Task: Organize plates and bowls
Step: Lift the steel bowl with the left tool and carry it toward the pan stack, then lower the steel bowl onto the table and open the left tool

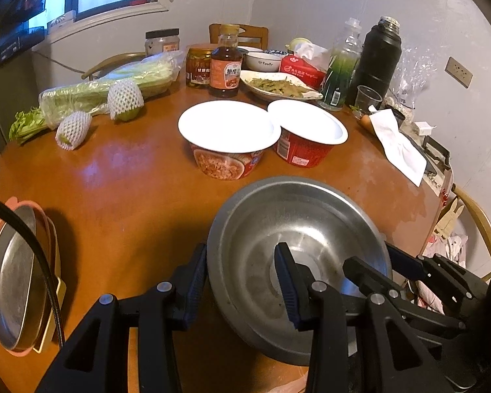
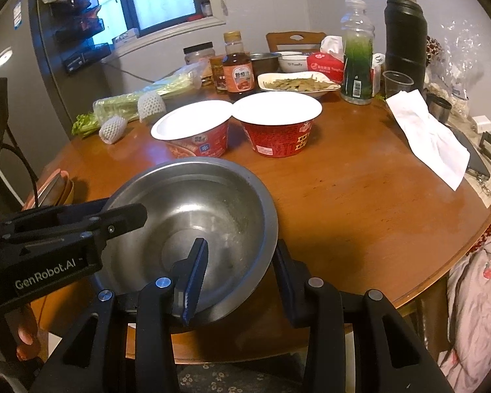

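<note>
One stainless steel bowl (image 1: 298, 262) was seen on the round wooden worktop (image 1: 131, 196), near its front edge, and it is taken here as the landmark. Two claws were set on the bowl's rim. The left claw (image 1: 242, 281) was spread, with one finger outside the left wall of the bowl and the other inside the basin; whether the pads pressed the metal could not be told. The right claw (image 2: 239, 271) was likewise spread across the bowl's right rim, one finger inside and one outside, contact again not clear.

Just behind the bowl, two instant noodle cups (image 1: 227, 140) (image 1: 307, 134) were counted, standing side by side and each covered with a white lid. Further behind the bowl, one plate of green vegetables (image 1: 275, 86), one sauce bottle (image 1: 226, 62), two jars, one white ceramic bowl (image 1: 262, 60) and one red tissue pack (image 1: 302, 65) were seen. Behind and to the right of the bowl stood one clear bottle (image 1: 342, 65), one black thermos (image 1: 376, 59) and one plastic cup (image 1: 368, 98), with one white paper sheet (image 1: 397, 144) lying nearby. To the left of the bowl, at the worktop's edge, one steel tray in a pink frame (image 1: 13, 278) was seen. Behind and to the left lay one bagged celery bunch (image 1: 104, 88) and two fruits in foam netting (image 1: 73, 129) (image 1: 126, 98).
</note>
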### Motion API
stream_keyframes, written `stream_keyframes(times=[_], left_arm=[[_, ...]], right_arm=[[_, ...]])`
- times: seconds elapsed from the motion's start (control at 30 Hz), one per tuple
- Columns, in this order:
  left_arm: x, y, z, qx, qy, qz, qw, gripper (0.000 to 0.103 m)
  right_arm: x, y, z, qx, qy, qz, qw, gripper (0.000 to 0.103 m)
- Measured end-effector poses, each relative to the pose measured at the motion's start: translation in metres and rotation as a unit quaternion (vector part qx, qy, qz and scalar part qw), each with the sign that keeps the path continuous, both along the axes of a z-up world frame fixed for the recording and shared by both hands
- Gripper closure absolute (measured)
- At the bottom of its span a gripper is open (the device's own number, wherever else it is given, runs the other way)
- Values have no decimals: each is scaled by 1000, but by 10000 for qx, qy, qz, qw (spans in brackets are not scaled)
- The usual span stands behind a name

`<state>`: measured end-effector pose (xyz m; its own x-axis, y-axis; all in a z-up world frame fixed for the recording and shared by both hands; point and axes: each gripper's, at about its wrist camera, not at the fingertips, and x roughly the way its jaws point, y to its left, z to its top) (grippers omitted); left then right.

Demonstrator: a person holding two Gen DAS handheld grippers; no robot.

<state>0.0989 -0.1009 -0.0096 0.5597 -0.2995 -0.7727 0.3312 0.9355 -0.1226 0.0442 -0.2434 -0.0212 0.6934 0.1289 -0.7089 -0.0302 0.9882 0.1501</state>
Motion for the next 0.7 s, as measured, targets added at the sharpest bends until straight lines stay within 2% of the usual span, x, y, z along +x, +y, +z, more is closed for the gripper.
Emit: stream_keyframes(times=[0.5, 0.7], left_arm=[[8, -16, 22, 6, -297, -280, 9992, 59], [8, -16, 23, -20, -299, -300, 9991, 59]], right_arm=[[1, -22, 9, 112, -72, -322, 9994, 56], [0, -26, 12, 61, -120, -426, 9990, 54]])
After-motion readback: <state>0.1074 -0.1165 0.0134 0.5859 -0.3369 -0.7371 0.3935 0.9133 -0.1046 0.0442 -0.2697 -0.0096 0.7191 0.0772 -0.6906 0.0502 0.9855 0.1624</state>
